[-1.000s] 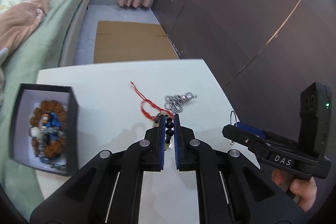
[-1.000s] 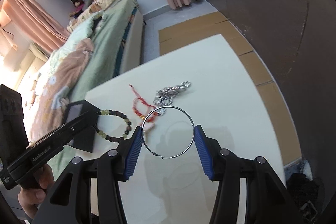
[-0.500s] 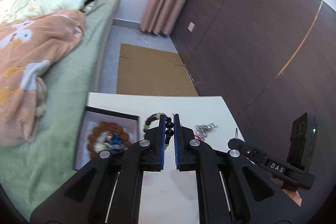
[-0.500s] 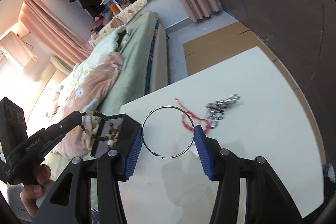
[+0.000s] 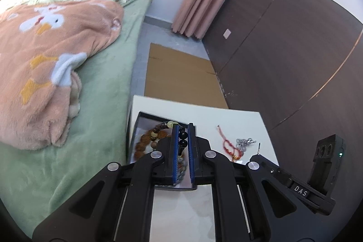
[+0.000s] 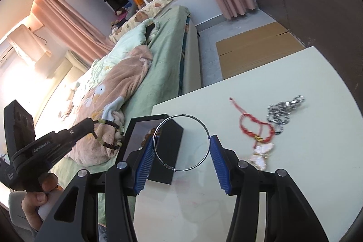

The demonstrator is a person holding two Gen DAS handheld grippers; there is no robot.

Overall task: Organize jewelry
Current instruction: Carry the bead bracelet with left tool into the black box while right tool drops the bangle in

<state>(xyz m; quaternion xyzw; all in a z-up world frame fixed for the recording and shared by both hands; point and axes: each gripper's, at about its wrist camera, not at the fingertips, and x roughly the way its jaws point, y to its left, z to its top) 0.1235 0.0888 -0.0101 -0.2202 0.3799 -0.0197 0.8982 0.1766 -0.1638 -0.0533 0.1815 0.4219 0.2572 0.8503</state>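
Observation:
My left gripper point(image 5: 182, 128) is shut on a bead bracelet point(image 5: 182, 137) and holds it above the black jewelry box point(image 5: 136, 128), which holds several bead pieces. The bracelet also hangs from the left gripper in the right wrist view point(image 6: 111, 136). My right gripper point(image 6: 181, 142) is shut on a thin silver hoop point(image 6: 205, 128), raised above the white table point(image 6: 295, 185) beside the box point(image 6: 169, 165). A red cord bracelet point(image 6: 249, 126), a silver chain point(image 6: 282, 111) and a white butterfly charm point(image 6: 262, 152) lie on the table.
A bed with green sheet point(image 5: 95, 106) and a peach blanket point(image 5: 45, 56) runs along the table's left side. A dark wall panel point(image 5: 283, 49) stands on the right. Cardboard point(image 5: 179, 76) lies on the floor beyond the table.
My left gripper lifted the bead bracelet off the table and carried it left over the box. My right gripper rose and moved left with the hoop, nearer the box.

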